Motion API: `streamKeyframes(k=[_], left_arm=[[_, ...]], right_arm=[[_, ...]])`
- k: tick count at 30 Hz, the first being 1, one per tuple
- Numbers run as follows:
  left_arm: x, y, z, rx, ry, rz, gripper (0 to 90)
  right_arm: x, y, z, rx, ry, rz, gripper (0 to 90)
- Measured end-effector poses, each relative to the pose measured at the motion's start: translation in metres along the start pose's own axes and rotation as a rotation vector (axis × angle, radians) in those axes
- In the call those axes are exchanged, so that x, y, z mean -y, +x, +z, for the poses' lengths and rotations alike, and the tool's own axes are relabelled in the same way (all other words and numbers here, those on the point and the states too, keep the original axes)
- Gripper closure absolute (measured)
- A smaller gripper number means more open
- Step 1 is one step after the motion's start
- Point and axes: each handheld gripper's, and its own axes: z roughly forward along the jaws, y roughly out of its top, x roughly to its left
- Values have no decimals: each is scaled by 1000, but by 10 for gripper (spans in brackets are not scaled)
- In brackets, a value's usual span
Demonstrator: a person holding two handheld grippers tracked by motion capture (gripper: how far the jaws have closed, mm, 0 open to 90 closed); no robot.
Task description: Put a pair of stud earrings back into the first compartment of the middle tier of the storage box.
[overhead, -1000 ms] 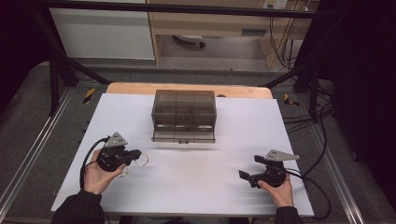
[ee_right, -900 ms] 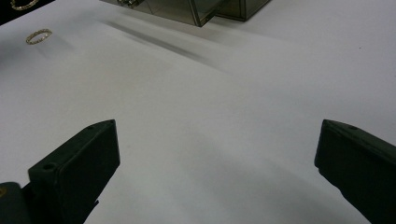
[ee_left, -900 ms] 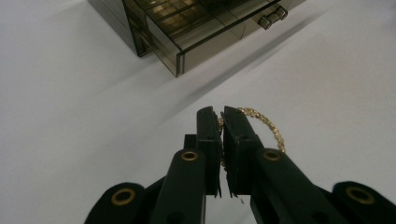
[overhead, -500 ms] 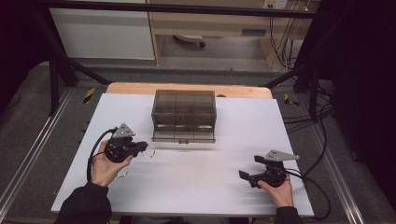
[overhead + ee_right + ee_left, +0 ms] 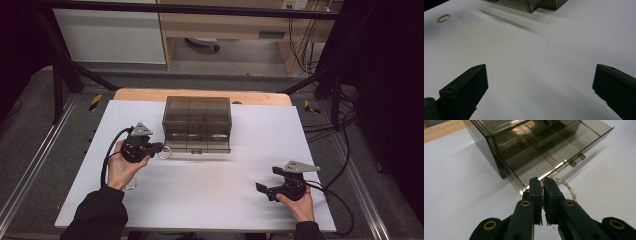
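The gold bracelet [image 5: 564, 185], clamped in my left gripper [image 5: 542, 182], has travelled from open table up to the smoked organizer's open drawer [image 5: 554, 150], so drop-off looks close. My right gripper [image 5: 270, 189] rests apart.

The left gripper [image 5: 159, 148] points toward 3 o'clock with its jaws pressed nearly together, the left hand [image 5: 120, 167] cupped under it. The right gripper [image 5: 265, 180], at 4 o'clock, points toward 9 o'clock, jaws spread wide.
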Motion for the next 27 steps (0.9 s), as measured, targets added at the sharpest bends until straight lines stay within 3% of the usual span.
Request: streamKeyframes(k=[13, 27], left_arm=[[-20, 5, 20, -46, 1, -8, 849], [-23, 8, 53, -77, 6, -16, 849]], right_arm=[[0, 0, 0, 0, 1, -1, 7], [0, 0, 0, 1, 4, 0, 7]])
